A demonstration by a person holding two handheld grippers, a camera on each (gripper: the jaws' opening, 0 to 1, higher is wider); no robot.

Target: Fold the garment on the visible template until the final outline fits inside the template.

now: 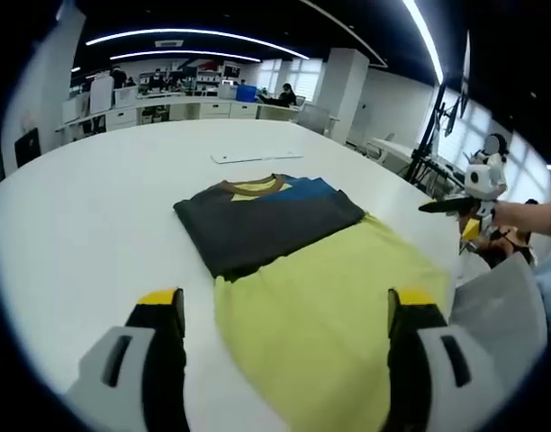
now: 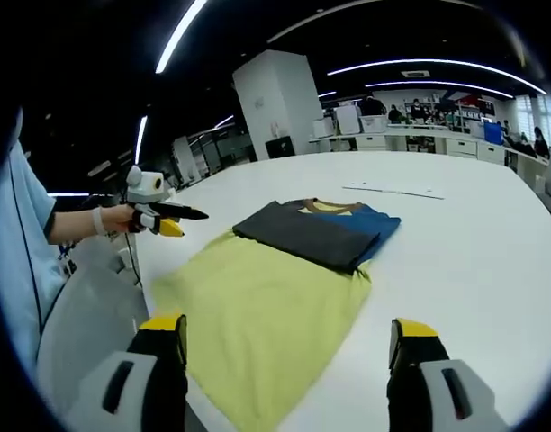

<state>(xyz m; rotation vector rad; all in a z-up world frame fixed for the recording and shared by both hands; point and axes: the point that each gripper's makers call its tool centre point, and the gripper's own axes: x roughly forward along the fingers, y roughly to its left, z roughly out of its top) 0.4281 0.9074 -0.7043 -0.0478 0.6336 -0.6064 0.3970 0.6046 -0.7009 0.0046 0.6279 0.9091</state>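
Left gripper view: the left gripper (image 1: 288, 310) gapes wide, empty; the garment (image 1: 298, 261), soft, limp cloth, lies mid-frame on the white table (image 1: 86, 207). Right gripper view: the right gripper (image 2: 288, 337) wide, empty; best pinched at the yellow hem, lower centre.

My table (image 1: 95, 207) is smooth white with a faint sheen from the ceiling lights. The garment (image 1: 266, 220) on it is soft matt cloth, dark grey, blue and mustard at the collar. Under it the yellow-green template (image 1: 329, 306) also looks like matt cloth, slightly creased. My left gripper (image 1: 289, 342) has hard grey plastic with yellow tips.
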